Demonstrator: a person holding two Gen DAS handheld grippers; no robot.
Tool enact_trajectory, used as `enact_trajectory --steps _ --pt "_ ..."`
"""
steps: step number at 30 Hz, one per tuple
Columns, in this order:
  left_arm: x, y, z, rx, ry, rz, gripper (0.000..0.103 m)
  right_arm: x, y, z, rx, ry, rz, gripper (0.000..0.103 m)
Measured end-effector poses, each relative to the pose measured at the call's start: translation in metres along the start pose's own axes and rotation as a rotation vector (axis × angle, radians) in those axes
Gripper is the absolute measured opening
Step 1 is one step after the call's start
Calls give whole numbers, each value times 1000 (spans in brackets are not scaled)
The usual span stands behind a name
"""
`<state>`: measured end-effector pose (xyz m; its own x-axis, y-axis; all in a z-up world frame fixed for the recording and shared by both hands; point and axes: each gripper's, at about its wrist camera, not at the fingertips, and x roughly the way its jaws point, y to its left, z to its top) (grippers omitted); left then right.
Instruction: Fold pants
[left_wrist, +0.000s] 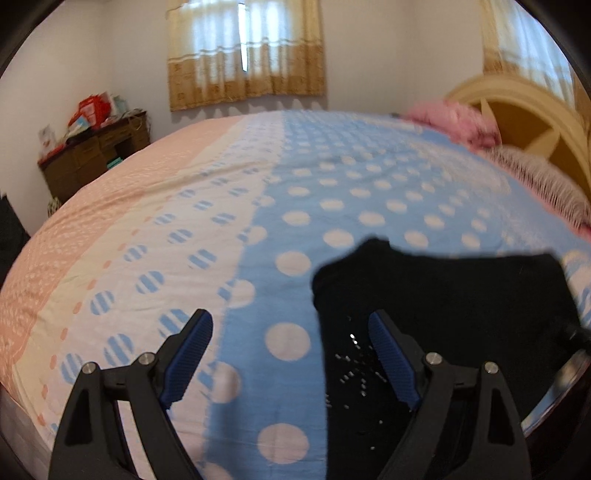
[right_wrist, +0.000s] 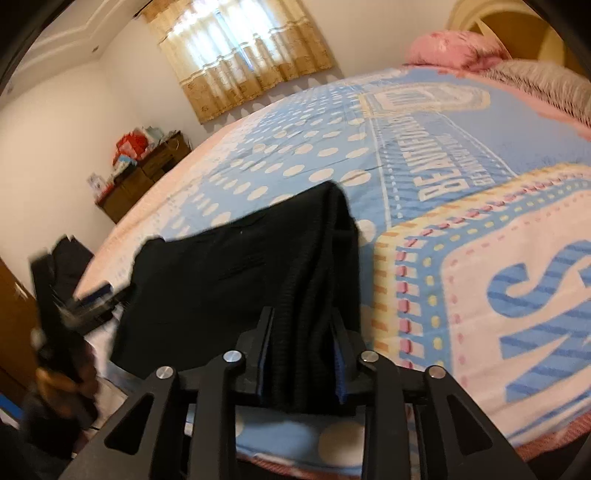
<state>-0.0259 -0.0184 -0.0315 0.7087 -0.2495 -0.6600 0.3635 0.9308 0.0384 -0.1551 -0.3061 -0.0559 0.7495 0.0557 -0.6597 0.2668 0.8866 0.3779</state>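
The black pants (left_wrist: 443, 302) lie on the bed's blue polka-dot bedspread (left_wrist: 332, 177), at the lower right of the left wrist view. My left gripper (left_wrist: 291, 328) is open and empty above the bed; its right finger hangs over the pants' left edge. In the right wrist view my right gripper (right_wrist: 304, 325) is shut on a bunched fold of the black pants (right_wrist: 236, 269), lifting that edge while the rest drapes to the left. The left gripper (right_wrist: 55, 295) shows blurred at the far left there.
Pink pillows (left_wrist: 454, 118) and a cream headboard (left_wrist: 535, 122) are at the bed's far right. A brown dresser (left_wrist: 92, 155) with clutter stands by the wall at left. Curtained windows (left_wrist: 243, 51) are behind the bed.
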Motion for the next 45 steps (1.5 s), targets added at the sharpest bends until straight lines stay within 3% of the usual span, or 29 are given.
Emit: enact_trajectory --steps 6,8,15,20,24,29,35,38,41,45 --pt "-6 -2 1 50 -13 40 90 -44 10 23 7 -193 -59 35" --pt "-6 3 3 40 -20 56 90 -41 25 31 -47 -201 -19 35" --pt "-9 26 -5 -81 24 26 90 42 134 43 -309 -19 229 34" --pt "-8 20 -20 -100 69 -26 90 105 192 41 -442 124 332 35" --pt "3 14 -38 -125 127 -63 90 168 229 24 -577 263 162 34" --pt "-1 4 -46 -98 90 -27 90 190 254 24 -675 262 67 37" --pt "-2 7 -46 -106 94 -29 90 205 245 51 -530 274 111 37" --pt "-6 10 -47 -93 102 -45 90 176 213 73 -324 182 228 38" --pt "-12 21 -44 -103 95 -57 90 118 168 88 -186 38 285 39" --pt "-15 36 -28 -133 61 -69 91 65 116 86 -116 -65 202 39"
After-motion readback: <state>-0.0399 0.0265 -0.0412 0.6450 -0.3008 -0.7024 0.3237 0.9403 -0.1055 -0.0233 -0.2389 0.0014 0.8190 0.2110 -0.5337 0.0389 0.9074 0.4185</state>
